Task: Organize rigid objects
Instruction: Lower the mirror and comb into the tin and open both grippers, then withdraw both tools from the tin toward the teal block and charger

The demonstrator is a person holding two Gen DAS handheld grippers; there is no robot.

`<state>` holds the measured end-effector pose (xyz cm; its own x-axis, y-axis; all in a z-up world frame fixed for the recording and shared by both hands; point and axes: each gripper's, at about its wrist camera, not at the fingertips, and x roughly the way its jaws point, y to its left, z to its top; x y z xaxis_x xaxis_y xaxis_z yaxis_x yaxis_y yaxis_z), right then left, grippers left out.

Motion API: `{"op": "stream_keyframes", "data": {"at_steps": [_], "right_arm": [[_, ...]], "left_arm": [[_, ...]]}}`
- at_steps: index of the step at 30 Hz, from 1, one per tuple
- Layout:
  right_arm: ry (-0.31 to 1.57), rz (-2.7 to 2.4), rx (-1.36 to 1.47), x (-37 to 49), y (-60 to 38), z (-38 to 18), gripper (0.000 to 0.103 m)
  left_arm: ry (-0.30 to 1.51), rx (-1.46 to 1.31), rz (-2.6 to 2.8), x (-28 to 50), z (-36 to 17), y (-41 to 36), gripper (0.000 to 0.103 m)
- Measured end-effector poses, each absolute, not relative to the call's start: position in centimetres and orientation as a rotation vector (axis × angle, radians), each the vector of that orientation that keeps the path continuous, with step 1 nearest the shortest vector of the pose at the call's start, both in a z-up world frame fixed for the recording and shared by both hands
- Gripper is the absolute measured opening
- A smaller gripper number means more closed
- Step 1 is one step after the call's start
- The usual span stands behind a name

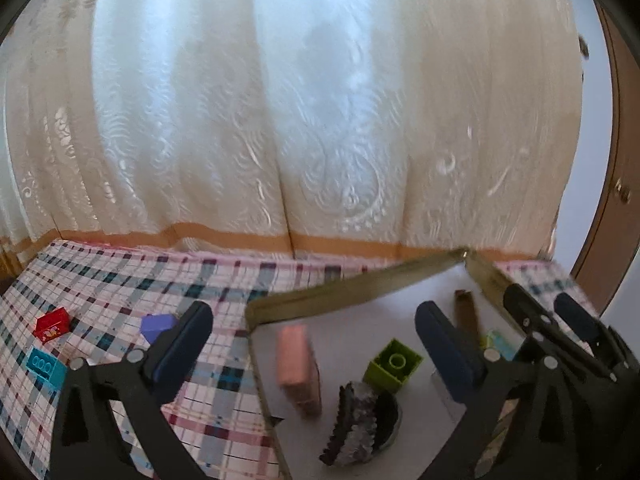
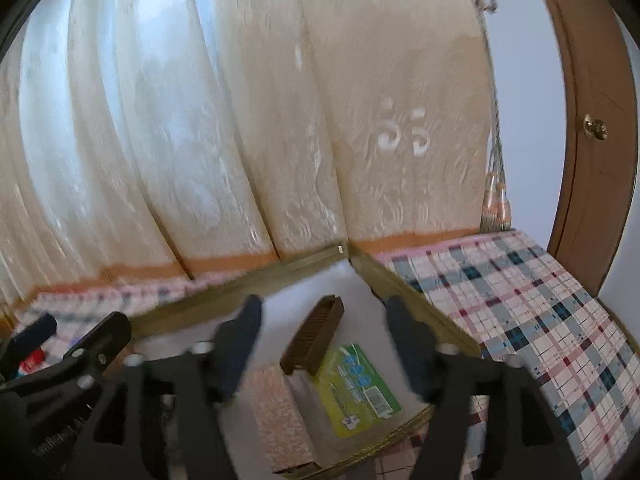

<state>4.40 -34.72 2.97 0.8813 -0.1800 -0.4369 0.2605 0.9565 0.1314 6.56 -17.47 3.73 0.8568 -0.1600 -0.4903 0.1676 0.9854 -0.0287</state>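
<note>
Pink block (image 1: 298, 364) lies in the tray (image 1: 360, 284); left tongs (image 1: 314, 344) and right tongs (image 2: 320, 344) gape, empty.

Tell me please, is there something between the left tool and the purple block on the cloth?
Nothing visible stands in the way. The purple block lies on the checked cloth, just beyond the fingertip of the open left tool, outside the gold-rimmed tray. The finger covers its near edge, so contact is unclear.

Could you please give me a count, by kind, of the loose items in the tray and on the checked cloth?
Toy bricks: 4 — green, red, teal, purple
Pink blocks: 1
Brown combs: 1
Hair claws: 1
Green packets: 1
Total: 8
</note>
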Motion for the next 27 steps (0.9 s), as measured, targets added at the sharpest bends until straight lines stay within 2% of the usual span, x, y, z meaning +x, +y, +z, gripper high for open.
{"op": "stream_keyframes", "data": {"at_steps": [3,18,27], "right_arm": [[0.350,-0.223,0.199,2.9,-34.0,4.1,0.080],[0.206,-0.177,0.078,-1.0,-27.6,5.0,0.080],[0.185,-0.106,-0.005,-1.4,-24.0,4.2,0.080]], "left_arm": [[0.476,0.033,-0.158,5.9,4.6,-16.6,0.103],[0.380,0.100,-0.053,3.2,5.9,-8.5,0.103],[0.367,0.080,0.017,3.2,4.0,-1.6,0.103]]}}
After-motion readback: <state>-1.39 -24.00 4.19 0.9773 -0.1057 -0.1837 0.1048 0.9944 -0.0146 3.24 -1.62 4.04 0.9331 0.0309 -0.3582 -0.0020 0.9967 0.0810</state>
